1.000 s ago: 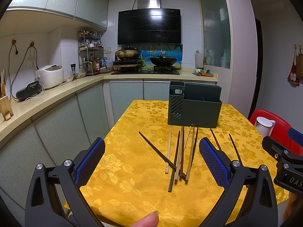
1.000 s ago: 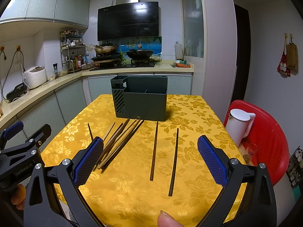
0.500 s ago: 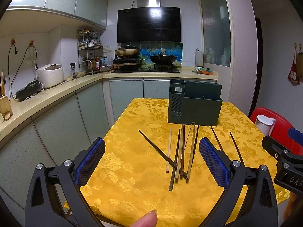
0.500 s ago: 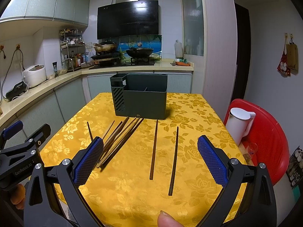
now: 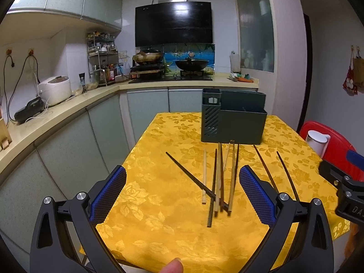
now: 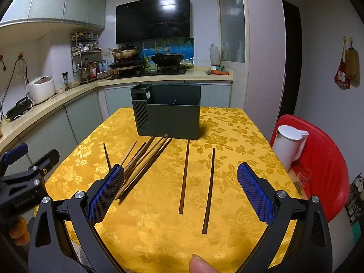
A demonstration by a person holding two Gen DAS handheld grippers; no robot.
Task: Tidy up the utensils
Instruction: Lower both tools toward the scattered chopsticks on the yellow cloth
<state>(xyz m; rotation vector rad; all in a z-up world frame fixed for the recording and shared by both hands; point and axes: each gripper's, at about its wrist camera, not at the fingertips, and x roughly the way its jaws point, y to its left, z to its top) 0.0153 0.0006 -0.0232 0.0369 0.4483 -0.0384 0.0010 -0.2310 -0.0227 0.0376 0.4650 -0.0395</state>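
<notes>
Wooden chopsticks [image 5: 218, 177] lie loose before the grey holder [image 5: 233, 116].

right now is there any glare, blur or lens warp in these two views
Left wrist view: sharp, glare streaks across the range hood, cabinets bow at the fisheye edges. Right wrist view: also sharp, sheen on the yellow tablecloth, soft shadow right of the utensil holder, dark vignette corners.

Yellow floral tablecloth [image 5: 159, 204]; dark green holder [image 5: 234, 122]; brown chopsticks [image 6: 184, 175]
</notes>
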